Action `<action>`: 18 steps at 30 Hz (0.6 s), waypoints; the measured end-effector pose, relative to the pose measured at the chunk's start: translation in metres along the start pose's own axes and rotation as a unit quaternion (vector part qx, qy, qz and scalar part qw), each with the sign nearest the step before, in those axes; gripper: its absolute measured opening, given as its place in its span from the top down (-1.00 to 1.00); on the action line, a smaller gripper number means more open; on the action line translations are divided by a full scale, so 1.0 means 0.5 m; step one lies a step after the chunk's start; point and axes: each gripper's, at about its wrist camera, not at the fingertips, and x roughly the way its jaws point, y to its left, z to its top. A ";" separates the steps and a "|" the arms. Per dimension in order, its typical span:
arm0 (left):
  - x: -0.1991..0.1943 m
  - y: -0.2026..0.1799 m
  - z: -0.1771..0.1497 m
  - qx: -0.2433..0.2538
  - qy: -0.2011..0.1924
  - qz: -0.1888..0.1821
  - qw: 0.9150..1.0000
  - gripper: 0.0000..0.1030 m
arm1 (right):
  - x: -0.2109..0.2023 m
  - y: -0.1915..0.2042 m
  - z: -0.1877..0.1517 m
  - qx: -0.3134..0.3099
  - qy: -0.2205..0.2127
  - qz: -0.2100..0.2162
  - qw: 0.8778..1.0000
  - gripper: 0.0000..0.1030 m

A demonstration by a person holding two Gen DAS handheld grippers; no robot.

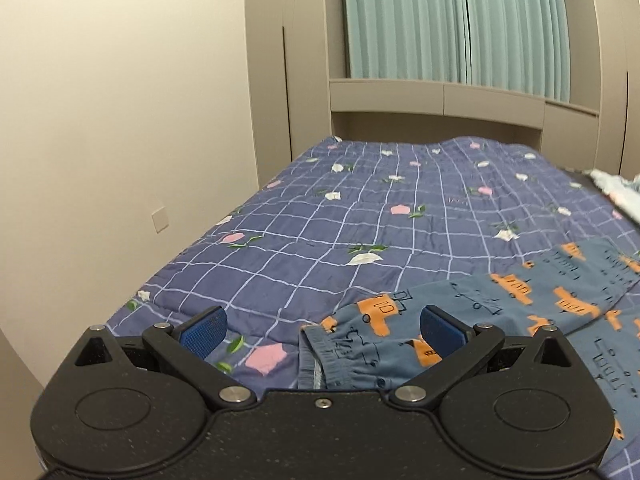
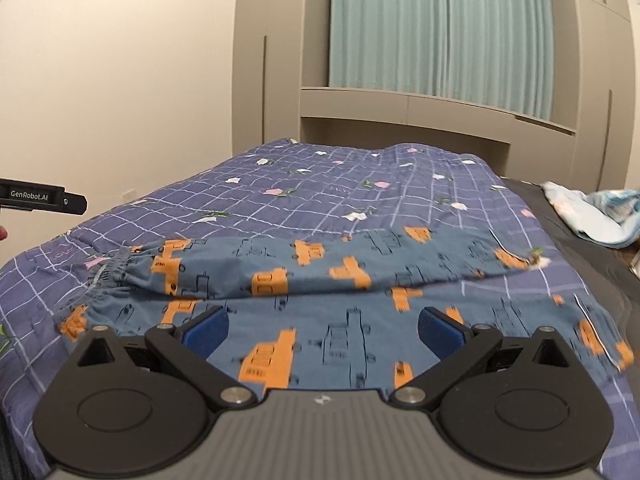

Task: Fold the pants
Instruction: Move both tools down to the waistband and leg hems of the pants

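A bed (image 2: 280, 208) with a checked floral quilt (image 1: 360, 216) is being seen before teal curtains (image 1: 460, 20). Blue pants (image 2: 320, 272) with orange trucks are being laid flat on the quilt. The left gripper (image 1: 322, 326) is being held wide apart over the waistband (image 1: 312, 356). The right gripper (image 2: 322, 326) is being held apart above a leg, nothing clamped.

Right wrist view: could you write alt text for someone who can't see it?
Blue pants printed with orange vehicles lie spread on a bed's purple checked quilt, elastic waistband to the left. The right gripper hovers open above them, holding nothing. Behind are teal curtains, and a light blue cloth lies at right.
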 end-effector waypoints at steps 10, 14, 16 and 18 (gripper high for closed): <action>0.118 -0.023 0.044 0.049 0.056 0.014 0.997 -0.99 | 0.129 -0.033 0.103 -0.072 0.017 0.058 0.996 -1.00; 0.157 -0.031 0.055 0.069 0.070 0.013 0.995 -0.99 | 0.174 -0.043 0.143 -0.099 0.032 0.095 0.990 -1.00; 0.175 -0.033 0.059 0.075 0.076 0.012 0.994 -0.99 | 0.205 -0.047 0.161 -0.107 0.050 0.120 0.986 -1.00; 0.194 -0.034 0.062 0.082 0.080 0.014 0.993 -0.99 | 0.239 -0.048 0.174 -0.119 0.068 0.146 0.980 -1.00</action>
